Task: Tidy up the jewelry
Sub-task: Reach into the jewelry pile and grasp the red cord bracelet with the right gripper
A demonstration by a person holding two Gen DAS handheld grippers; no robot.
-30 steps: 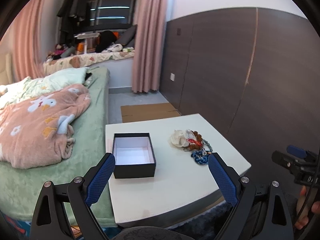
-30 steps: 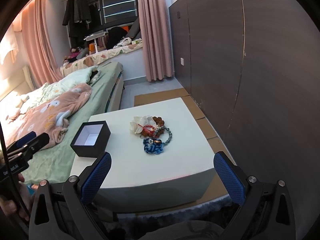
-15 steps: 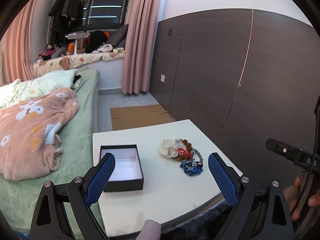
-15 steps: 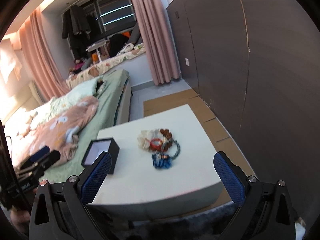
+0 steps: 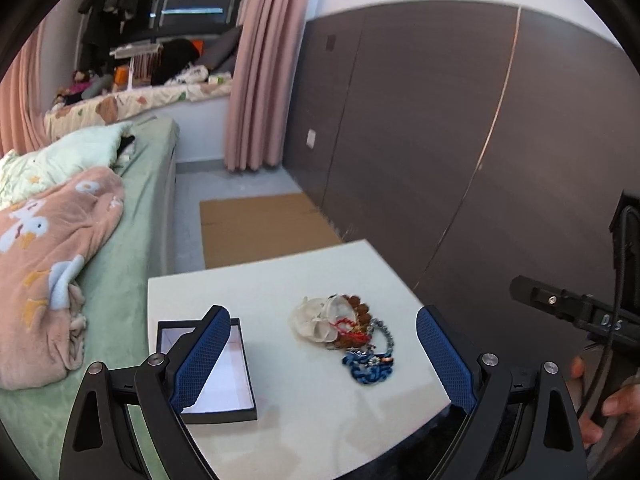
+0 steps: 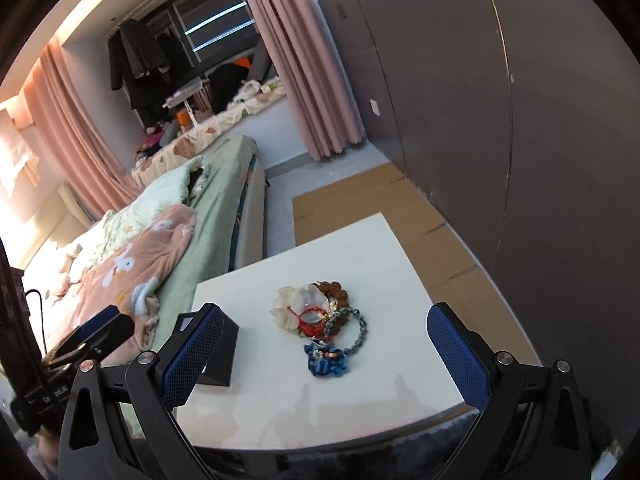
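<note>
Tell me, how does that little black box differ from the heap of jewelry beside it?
The black box is one rigid, dark rectangle, open and empty inside; the jewelry heap is a loose, many-coloured tangle of beads and cords. Both lie on the white table, untouched.

A white table (image 5: 280,288) carries an open black box (image 5: 216,408) and a jewelry heap (image 5: 344,336).

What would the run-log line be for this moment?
left gripper: open, empty | right gripper: open, empty | jewelry pile: on table | box: open, empty
</note>
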